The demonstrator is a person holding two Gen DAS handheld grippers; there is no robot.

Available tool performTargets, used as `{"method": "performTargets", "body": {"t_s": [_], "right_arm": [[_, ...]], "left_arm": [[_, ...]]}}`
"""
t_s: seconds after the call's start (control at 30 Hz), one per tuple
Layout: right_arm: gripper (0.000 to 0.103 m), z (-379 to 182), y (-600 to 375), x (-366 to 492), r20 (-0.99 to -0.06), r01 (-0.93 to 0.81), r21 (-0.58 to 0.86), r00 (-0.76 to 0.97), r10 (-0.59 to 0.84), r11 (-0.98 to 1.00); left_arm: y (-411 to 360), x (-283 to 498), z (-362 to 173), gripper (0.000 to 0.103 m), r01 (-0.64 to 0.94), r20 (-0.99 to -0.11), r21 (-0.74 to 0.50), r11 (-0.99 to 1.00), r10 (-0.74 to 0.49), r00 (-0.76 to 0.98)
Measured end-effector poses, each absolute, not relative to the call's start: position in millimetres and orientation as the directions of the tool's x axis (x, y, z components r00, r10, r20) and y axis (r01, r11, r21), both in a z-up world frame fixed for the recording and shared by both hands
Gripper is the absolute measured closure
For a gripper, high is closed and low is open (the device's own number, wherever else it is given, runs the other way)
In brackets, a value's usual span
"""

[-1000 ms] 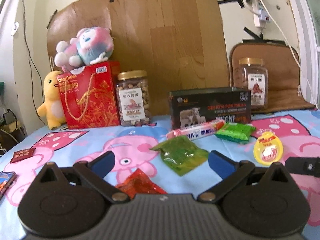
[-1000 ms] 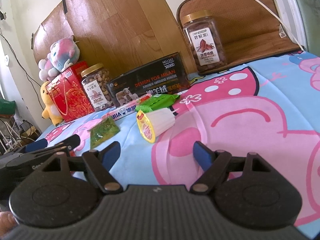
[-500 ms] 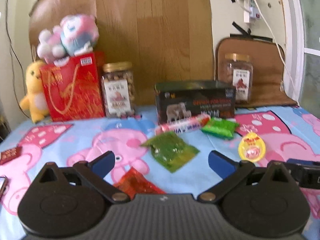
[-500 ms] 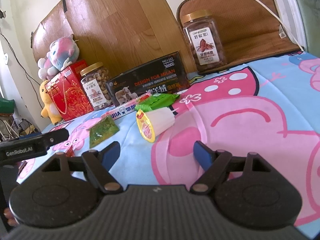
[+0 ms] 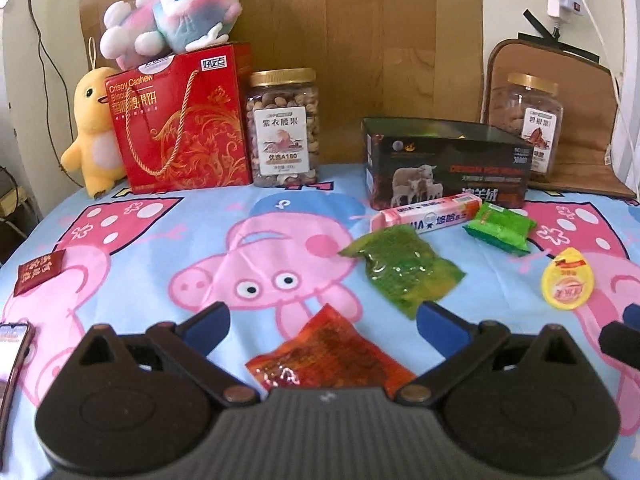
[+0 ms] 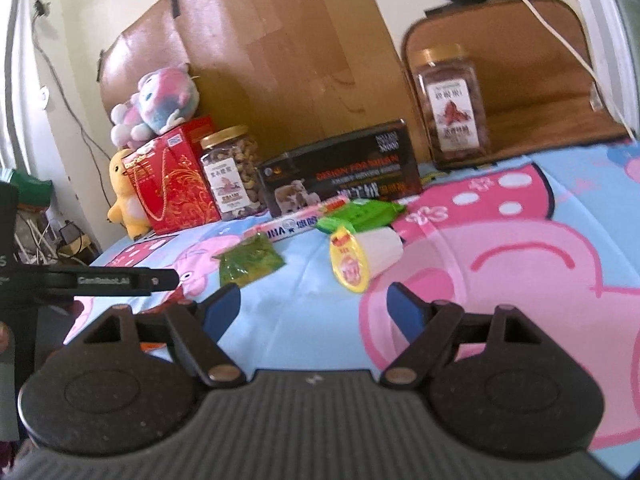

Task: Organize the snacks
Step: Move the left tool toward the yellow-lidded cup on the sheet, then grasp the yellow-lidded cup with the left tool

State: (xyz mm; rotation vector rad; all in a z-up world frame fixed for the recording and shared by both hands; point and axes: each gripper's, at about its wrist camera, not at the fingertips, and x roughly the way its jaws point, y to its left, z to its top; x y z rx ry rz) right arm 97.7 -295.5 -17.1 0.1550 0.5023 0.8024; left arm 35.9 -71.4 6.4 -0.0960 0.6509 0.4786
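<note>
Snacks were scattered all over the cartoon-pig bedsheet [image 5: 120, 248] when I checked both feeds, so nothing looked sorted yet. My left gripper [image 5: 322, 322] sat low over the cloth with its blue-tipped fingers spread wide and nothing between them. Right in that gap, just ahead of the gripper body, lay a flat red-orange foil snack packet [image 5: 328, 354], its near end hidden under the gripper body. Its long axis ran diagonally, top corner pointing away and a bit left, so I figured I'd need a small wrist twist to pinch across the short side instead of along it.

My right gripper [image 6: 314, 306] was also wide open and empty, hovering over bare sheet. The closest thing to it was a white jelly cup with a yellow foil lid [image 6: 362, 258], tipped on its side, lid facing the camera, a bit ahead and roughly centred between the fingers. A crinkly green see-through pouch [image 5: 402, 270] sat just beyond the left gripper's right fingertip.

Further back: a pink candy tube [image 5: 426, 218] and a bright green wrapped pack [image 5: 500, 228] in front of a dark box with sheep printed on it [image 5: 444, 172].

So the left was clearly nearer the red packet, and that looked like the first grab.
</note>
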Motion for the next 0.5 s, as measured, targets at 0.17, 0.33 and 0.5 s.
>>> {"method": "performTargets", "body": {"t_s": [0.17, 0.33, 0.5], "right_arm": [[0.021, -11.8, -296.3, 107.4, -0.383, -0.643, 0.291, 0.6, 0.702, 0.709], [0.021, -7.0, -308.5, 124.4, -0.413, -0.638, 0.248, 0.61, 0.676, 0.729], [0.021, -2.6, -320.0, 141.7, -0.451, -0.657, 0.237, 0.578, 0.68, 0.715]], "left_arm": [[-75.7, 48.6, 6.6, 0.0, -0.43, -0.619, 0.05, 0.901, 0.366, 0.695], [-80.7, 59.9, 10.1, 0.0, -0.377, -0.596, 0.019, 0.926, 0.313, 0.739], [-77.4, 67.2, 7.7, 0.0, -0.323, -0.603, -0.012, 0.946, 0.25, 0.758]]}}
